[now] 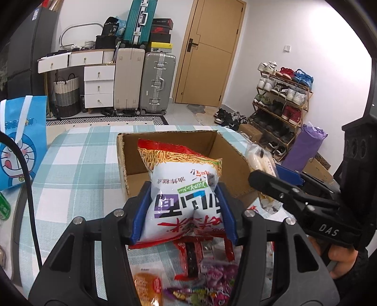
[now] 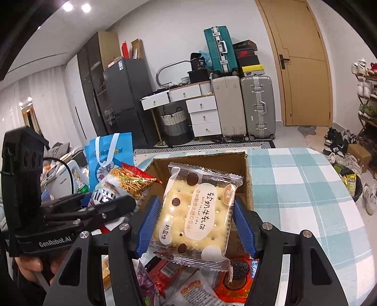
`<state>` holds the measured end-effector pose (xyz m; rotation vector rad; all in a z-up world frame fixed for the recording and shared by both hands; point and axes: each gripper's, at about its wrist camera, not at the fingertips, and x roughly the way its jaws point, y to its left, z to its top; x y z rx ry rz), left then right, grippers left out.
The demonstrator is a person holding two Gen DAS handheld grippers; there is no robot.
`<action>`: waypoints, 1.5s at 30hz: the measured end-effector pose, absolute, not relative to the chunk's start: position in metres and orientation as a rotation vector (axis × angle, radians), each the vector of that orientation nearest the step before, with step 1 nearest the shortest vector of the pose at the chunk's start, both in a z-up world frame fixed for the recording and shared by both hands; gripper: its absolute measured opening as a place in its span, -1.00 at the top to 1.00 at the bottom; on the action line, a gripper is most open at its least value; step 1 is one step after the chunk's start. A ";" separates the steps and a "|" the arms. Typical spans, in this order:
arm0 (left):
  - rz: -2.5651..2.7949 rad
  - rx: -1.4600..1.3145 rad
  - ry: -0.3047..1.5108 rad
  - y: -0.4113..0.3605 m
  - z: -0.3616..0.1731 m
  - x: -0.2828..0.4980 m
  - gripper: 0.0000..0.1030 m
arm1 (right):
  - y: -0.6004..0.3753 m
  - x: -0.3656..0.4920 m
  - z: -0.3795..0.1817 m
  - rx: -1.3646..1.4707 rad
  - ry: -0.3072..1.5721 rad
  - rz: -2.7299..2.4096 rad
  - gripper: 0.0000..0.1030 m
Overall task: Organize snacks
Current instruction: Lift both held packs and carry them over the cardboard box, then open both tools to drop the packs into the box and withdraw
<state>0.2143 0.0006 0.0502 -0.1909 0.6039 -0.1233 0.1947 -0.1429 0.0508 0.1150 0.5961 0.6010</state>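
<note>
Snacks fill both grippers: the left gripper [image 1: 183, 209] is clamped on a white and red noodle-snack bag [image 1: 181, 186], and the right gripper [image 2: 195, 223] pinches a clear-wrapped cracker pack [image 2: 195, 216] between its blue pads. Both packs hang just in front of an open cardboard box [image 1: 226, 150] on the checked tablecloth [image 1: 77, 164]. More loose snack packets [image 1: 200, 270] lie beneath the grippers, with a blue cartoon bag [image 1: 21, 141] off to the left.

Behind my table, against the far wall: beige suitcase [image 1: 128, 78] beside a silver one [image 1: 157, 83], teal case [image 1: 139, 22] stacked above. White drawers [image 1: 99, 86] left of them, woven basket [image 1: 66, 95] alongside. Wooden door [image 1: 209, 50] shut. Shoe rack [image 1: 280, 98] full, right wall. Blue cartoon bag [image 1: 20, 141] on my left.
</note>
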 end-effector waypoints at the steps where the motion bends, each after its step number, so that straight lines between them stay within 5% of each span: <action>1: -0.122 -0.189 0.610 0.000 0.048 0.221 0.01 | -0.142 0.198 0.051 0.125 0.598 0.596 -0.21; 17: -0.086 -0.195 0.624 0.007 0.028 0.272 -0.03 | -0.136 0.232 0.037 0.146 0.655 0.563 -0.27; 21: -0.051 -0.193 0.625 0.016 0.025 0.271 -0.63 | -0.143 0.229 0.037 0.151 0.633 0.554 -0.64; 25: -0.048 -0.229 0.640 0.028 0.024 0.268 -0.98 | -0.156 0.221 0.040 0.144 0.628 0.540 -0.87; 45: -0.009 -0.162 0.663 0.037 0.020 0.154 -0.98 | -0.189 0.149 0.008 -0.015 0.778 0.533 -0.99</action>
